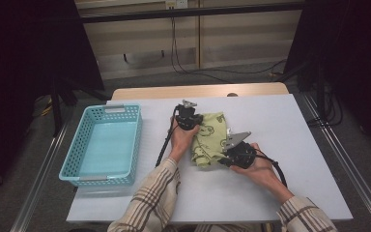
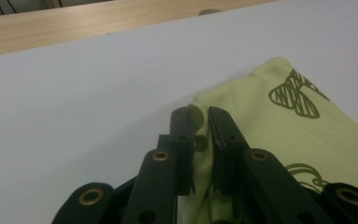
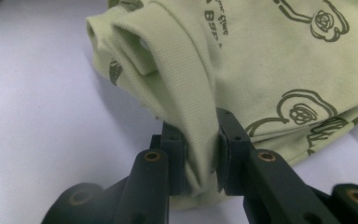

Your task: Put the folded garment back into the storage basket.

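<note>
Both grippers pinched the cloth (image 1: 207, 137), mid-table, right of the basket (image 1: 104, 145).
Left gripper (image 2: 200, 126) held its far edge, right gripper (image 3: 200, 140) the near ribbed hem. Soft, light, floppy; edges gave the best hold.

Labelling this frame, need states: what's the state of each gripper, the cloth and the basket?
Left gripper: shut on cloth, at its far edge.
Right gripper: shut on cloth, at a ribbed hem.
Cloth: folded, bunched, lying on the table, pinched at both ends.
Basket: upright, empty, left of the cloth, apart from it.
</note>
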The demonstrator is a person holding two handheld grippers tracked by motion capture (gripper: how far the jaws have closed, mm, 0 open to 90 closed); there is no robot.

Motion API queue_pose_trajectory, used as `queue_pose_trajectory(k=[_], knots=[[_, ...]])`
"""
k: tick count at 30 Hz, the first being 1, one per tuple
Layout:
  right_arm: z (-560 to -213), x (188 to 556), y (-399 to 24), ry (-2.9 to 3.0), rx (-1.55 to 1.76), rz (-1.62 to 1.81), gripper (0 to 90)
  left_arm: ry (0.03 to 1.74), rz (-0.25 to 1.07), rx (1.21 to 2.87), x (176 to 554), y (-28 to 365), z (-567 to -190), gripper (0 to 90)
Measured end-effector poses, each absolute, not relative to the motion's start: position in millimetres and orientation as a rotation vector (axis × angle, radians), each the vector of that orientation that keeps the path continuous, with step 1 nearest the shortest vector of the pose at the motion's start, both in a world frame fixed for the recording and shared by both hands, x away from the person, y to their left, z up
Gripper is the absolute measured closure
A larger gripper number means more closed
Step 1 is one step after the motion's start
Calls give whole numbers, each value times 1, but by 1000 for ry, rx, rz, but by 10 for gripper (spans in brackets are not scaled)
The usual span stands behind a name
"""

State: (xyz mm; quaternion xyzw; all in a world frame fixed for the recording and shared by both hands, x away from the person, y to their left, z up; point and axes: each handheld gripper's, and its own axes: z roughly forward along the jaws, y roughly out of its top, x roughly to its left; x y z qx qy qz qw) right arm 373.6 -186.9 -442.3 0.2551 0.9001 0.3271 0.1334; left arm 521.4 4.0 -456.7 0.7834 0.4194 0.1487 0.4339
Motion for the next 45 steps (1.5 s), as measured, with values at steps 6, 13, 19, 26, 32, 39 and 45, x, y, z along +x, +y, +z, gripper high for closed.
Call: queue_pose_trajectory(k=[6,13,19,26,32,39,45], knots=[[-441,372,-187,2593,734,979,765,1039,361,1909,519,5,-453,809],[-436,370,-189,2563,736,1026,766,1041,359,1895,518,8,-447,809],[-434,368,-191,2557,734,1058,767,1025,352,1874,515,7,-442,809],[-427,366,-194,2520,732,1085,767,1001,370,1866,512,9,-430,810],[-423,365,-195,2493,732,1120,768,1004,366,1867,512,12,-429,810],[-419,363,-197,2462,747,1157,768,994,372,1861,510,13,-422,810],[-416,361,-196,2444,737,1192,768,981,383,1847,506,14,-415,809]])
